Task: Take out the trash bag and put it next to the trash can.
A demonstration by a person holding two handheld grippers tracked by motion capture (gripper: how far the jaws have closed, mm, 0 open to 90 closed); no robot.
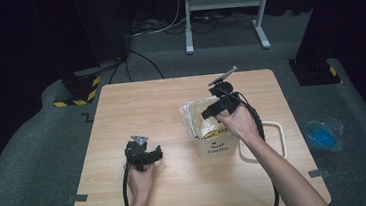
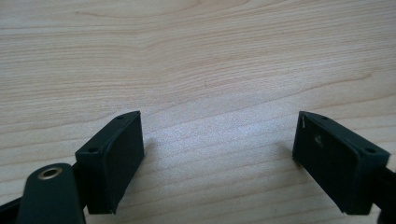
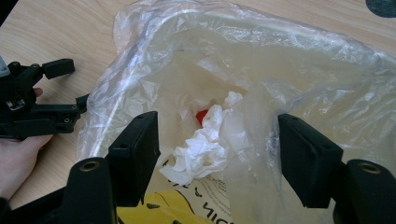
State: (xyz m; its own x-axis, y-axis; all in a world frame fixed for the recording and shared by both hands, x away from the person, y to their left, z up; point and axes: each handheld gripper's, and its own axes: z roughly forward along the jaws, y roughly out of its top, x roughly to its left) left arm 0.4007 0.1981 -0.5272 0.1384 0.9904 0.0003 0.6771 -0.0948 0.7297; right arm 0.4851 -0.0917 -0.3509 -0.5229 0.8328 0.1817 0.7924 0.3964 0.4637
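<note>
A light wooden table [image 1: 171, 109] carries a small white bin [image 1: 214, 143] that stands right of the middle, toward the near edge. The bin is lined with a clear plastic bag [image 3: 261, 70] whose rim folds out over the top. Inside lie crumpled white tissue [image 3: 201, 149], something small and red [image 3: 201, 115] that is too hidden to identify, and a yellow printed wrapper [image 3: 159, 212] low against the near wall. A cream-coloured loop handle [image 1: 274, 140] lies flat on the table just right of the bin.

The right gripper [image 1: 207, 112] hangs over the bin's open mouth, its jaws wide apart and holding nothing; the bag's rim passes between them in the right gripper view.

The left gripper [image 1: 150, 156] rests low over bare wood near the near-left part of the table, well apart from the bin. Its jaws are also spread, with only wood grain between them.

Off the right edge, a blue object in a clear bag [image 1: 323, 135] lies on the grey floor.
</note>
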